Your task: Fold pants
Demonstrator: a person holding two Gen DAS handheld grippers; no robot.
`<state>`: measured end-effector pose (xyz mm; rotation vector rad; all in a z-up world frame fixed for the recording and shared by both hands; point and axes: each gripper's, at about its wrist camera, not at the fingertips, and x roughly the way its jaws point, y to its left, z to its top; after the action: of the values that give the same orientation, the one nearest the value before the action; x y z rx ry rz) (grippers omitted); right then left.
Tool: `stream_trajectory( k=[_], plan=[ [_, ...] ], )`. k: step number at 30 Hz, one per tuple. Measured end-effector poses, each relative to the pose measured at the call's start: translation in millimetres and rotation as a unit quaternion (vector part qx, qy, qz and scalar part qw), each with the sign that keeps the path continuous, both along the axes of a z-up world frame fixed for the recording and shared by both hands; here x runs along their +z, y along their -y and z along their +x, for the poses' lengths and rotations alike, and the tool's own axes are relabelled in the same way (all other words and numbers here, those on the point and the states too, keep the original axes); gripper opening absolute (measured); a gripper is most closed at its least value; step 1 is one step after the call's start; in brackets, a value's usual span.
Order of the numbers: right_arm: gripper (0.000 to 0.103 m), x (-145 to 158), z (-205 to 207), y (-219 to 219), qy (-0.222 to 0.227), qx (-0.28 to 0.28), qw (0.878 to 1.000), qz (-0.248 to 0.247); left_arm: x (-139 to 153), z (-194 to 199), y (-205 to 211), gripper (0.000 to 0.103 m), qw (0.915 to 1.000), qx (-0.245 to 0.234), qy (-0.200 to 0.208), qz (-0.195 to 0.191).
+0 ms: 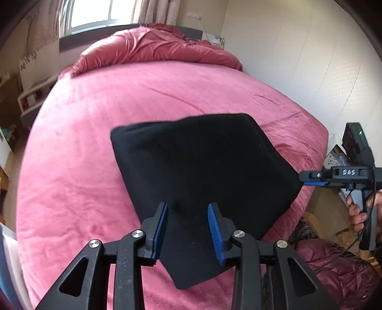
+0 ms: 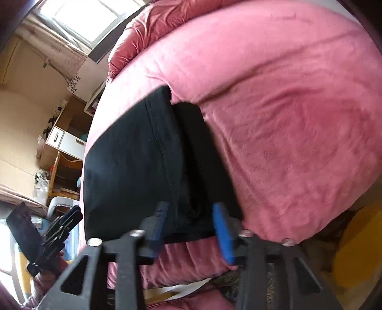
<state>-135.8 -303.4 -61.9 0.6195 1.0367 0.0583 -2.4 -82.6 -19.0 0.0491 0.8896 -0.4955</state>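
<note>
Black pants (image 1: pixel 203 167) lie folded into a compact shape on the pink bed cover (image 1: pixel 95 143), near its front right corner. My left gripper (image 1: pixel 187 207) is open and straddles the pants' near corner, with cloth showing in the gap and both blue pads apart from it. At the pants' right corner sits my right gripper (image 1: pixel 301 178), held by a hand (image 1: pixel 357 214). In the right wrist view my right gripper (image 2: pixel 191 207) is open over the near edge of the pants (image 2: pixel 133 155), pads clear of the cloth. My left gripper (image 2: pixel 77 212) shows at the far left.
A bunched pink duvet (image 1: pixel 155 47) lies at the head of the bed under a window (image 1: pixel 95 14). A white wall runs along the right. Shelves and drawers (image 2: pixel 64 140) stand beside the bed. A maroon quilted garment (image 1: pixel 334 269) lies below the bed's front corner.
</note>
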Motion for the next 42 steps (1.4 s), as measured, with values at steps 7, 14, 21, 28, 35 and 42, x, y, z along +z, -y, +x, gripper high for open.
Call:
stream_trajectory(
  k=[7,14,21,28,35,42],
  plan=[
    [0.075,15.3,35.3,-13.1,0.027,0.038,0.999,-0.027,9.7,3.8,-15.0,0.041,0.9996,0.027,0.011,-0.005],
    [0.086,-7.3,84.2,-21.1,0.000,0.092,0.995,-0.047,-1.5,19.9,-29.6,0.064,0.9988,0.048,-0.006,-0.002],
    [0.090,-38.3,109.6,-9.0,-0.033,0.113,0.992,-0.040,-33.7,53.5,-41.3,0.086,0.9947,0.067,-0.064,-0.045],
    [0.091,-63.0,118.1,2.6,-0.034,0.135,0.990,0.035,-58.8,88.2,-52.3,0.086,0.9782,0.083,-0.129,-0.140],
    [0.067,-75.3,115.3,7.9,-0.019,0.164,0.983,0.081,-92.1,105.7,-42.4,0.066,0.9538,0.072,-0.206,-0.206],
    [0.045,-42.4,102.1,-2.0,0.012,0.182,0.982,0.056,-64.6,100.8,-42.6,0.040,0.9558,0.047,-0.170,-0.235]
  ],
)
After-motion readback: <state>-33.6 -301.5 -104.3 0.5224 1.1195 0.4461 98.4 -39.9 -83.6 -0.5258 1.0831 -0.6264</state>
